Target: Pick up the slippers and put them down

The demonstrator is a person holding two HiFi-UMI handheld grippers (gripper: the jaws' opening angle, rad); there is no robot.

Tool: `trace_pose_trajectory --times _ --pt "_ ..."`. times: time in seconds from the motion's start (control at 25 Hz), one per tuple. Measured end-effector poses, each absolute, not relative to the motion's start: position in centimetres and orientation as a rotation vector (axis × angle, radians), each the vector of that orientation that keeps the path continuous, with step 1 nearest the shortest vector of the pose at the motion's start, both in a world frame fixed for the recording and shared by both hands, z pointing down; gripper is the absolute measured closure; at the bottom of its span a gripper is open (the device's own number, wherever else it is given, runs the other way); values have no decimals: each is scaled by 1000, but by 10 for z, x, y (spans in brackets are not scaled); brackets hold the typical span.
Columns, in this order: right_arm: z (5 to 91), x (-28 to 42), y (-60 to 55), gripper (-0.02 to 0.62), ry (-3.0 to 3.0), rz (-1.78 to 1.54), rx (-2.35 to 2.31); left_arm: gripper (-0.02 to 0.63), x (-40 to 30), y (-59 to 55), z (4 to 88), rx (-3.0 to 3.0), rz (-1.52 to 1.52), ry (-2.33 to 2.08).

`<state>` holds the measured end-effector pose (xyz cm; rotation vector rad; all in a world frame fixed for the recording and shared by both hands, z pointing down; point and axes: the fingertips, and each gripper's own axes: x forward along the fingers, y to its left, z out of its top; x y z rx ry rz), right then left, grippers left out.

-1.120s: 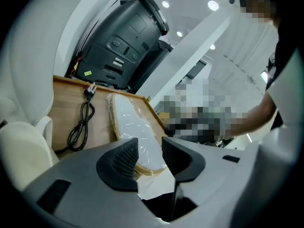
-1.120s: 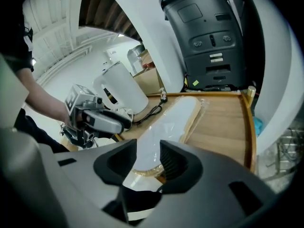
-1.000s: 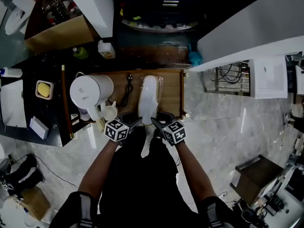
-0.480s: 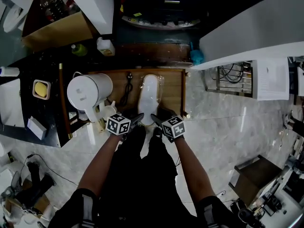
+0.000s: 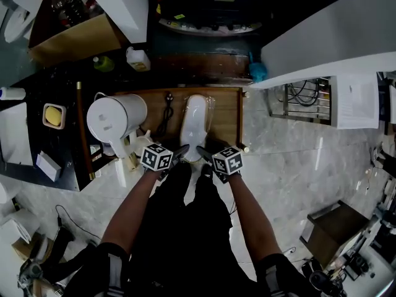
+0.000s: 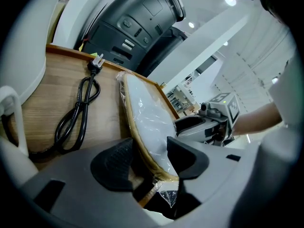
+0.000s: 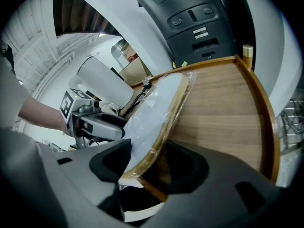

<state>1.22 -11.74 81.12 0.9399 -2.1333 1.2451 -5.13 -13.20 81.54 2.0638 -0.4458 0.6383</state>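
Tools (image 5: 184,149) (image 5: 202,151) angled down, jaws just opened astride slippers (image 5: 193,125).

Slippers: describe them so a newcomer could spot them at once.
Find the wooden tray by the white kettle. The slippers lie lengthwise along its middle, beside a black power cord. Only they are flat, tan-edged and wrapped in clear plastic.

A wooden tray (image 5: 226,122) with a raised rim carries the things, set low beside pale marble floor (image 5: 284,166). A pair of white slippers (image 5: 195,125) wrapped in clear plastic lies lengthwise along its middle, and a coiled black power cord (image 5: 166,117) lies flat on the wood just left of them. A white jug-like appliance (image 5: 116,117) stands at the left end, seemingly overlapping the tray's edge.
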Motion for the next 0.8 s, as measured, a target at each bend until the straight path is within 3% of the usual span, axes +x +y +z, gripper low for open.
trace_pose_trajectory --times 0.8 --pt "813 8 -116 378 -2080 1367 882 390 -50 -131 819 2029 681 -453"
